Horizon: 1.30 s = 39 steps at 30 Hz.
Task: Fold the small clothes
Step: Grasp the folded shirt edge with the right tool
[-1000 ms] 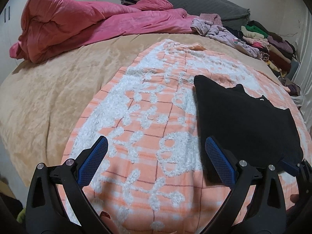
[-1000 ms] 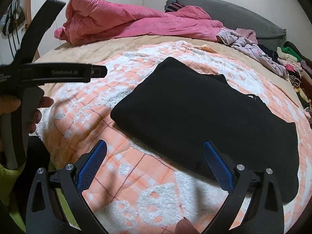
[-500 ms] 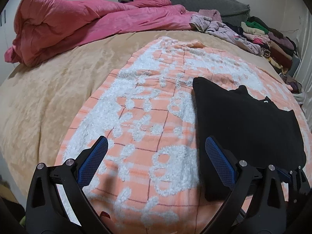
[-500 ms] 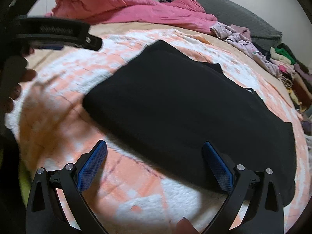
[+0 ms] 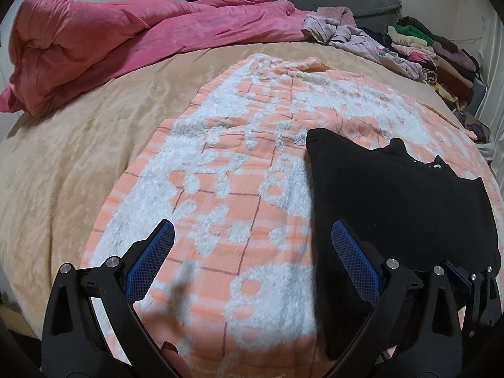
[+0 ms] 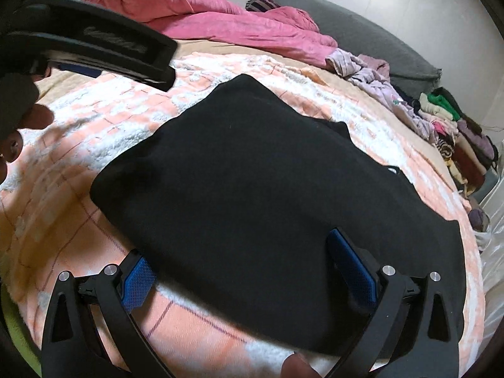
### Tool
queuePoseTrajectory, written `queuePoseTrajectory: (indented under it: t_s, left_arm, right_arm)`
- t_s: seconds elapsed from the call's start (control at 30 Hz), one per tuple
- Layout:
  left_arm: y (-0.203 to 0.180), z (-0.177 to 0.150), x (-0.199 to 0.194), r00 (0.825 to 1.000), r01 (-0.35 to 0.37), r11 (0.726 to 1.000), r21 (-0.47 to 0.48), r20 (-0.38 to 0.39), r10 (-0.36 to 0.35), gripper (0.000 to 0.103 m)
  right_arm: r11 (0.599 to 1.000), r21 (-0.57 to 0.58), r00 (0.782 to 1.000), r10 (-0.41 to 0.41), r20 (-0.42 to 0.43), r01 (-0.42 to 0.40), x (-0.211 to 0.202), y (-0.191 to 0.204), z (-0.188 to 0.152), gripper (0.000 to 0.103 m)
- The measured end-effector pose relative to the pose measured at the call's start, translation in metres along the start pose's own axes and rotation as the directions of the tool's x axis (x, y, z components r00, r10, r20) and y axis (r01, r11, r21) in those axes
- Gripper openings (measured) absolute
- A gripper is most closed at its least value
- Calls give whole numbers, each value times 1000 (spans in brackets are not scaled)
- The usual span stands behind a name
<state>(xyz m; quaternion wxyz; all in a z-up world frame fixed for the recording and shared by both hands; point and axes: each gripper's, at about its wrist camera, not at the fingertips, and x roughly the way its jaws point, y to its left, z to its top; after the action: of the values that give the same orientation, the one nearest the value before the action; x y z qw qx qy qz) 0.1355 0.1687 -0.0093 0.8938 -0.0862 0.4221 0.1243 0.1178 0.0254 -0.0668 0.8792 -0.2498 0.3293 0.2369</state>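
A black folded garment (image 6: 258,170) lies flat on an orange-and-white patterned blanket (image 5: 239,189); it also shows in the left wrist view (image 5: 400,201) at the right. My right gripper (image 6: 249,271) is open, low at the garment's near edge, its jaws straddling the edge; the left fingertip is partly under the fabric. My left gripper (image 5: 252,252) is open and empty above the blanket, its right finger beside the garment's left edge. It also shows in the right wrist view (image 6: 94,47) at the upper left.
A pink duvet (image 5: 126,41) is bunched at the far left of the bed. A loose lilac garment (image 5: 356,37) and a stack of folded clothes (image 5: 431,53) lie at the far right. A grey pillow (image 6: 371,44) is at the head.
My right gripper has moved forward and down onto the garment's near edge. My left gripper has shifted slightly closer to the garment's left side.
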Motion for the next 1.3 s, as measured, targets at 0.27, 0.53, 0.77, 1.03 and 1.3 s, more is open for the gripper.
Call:
queuePoseTrajectory:
  t_s: [0.27, 0.53, 0.77, 1.03, 1.3]
  left_arm:
    - [-11, 19, 20, 999, 27, 1000, -6, -41, -27, 94]
    - [-32, 37, 42, 985, 120, 993, -9, -120, -120, 94]
    - [-48, 46, 50, 967, 194, 981, -12, -166, -193, 94]
    - [-61, 47, 57, 941, 261, 965, -16, -219, -258, 90]
    - [-71, 43, 60, 920, 295, 955, -19, -265, -289, 62]
  right_arm:
    - [999, -31, 994, -35, 101, 38, -13, 0, 0, 73]
    - [998, -39, 980, 55, 193, -49, -36, -6, -3, 11]
    - [965, 158, 964, 180, 194, -211, -39, -46, -1, 8]
    - [941, 218, 955, 216, 203, -259, -45, -59, -5, 7]
    - [938, 234, 956, 209, 206, -256, -46, -57, -8, 7]
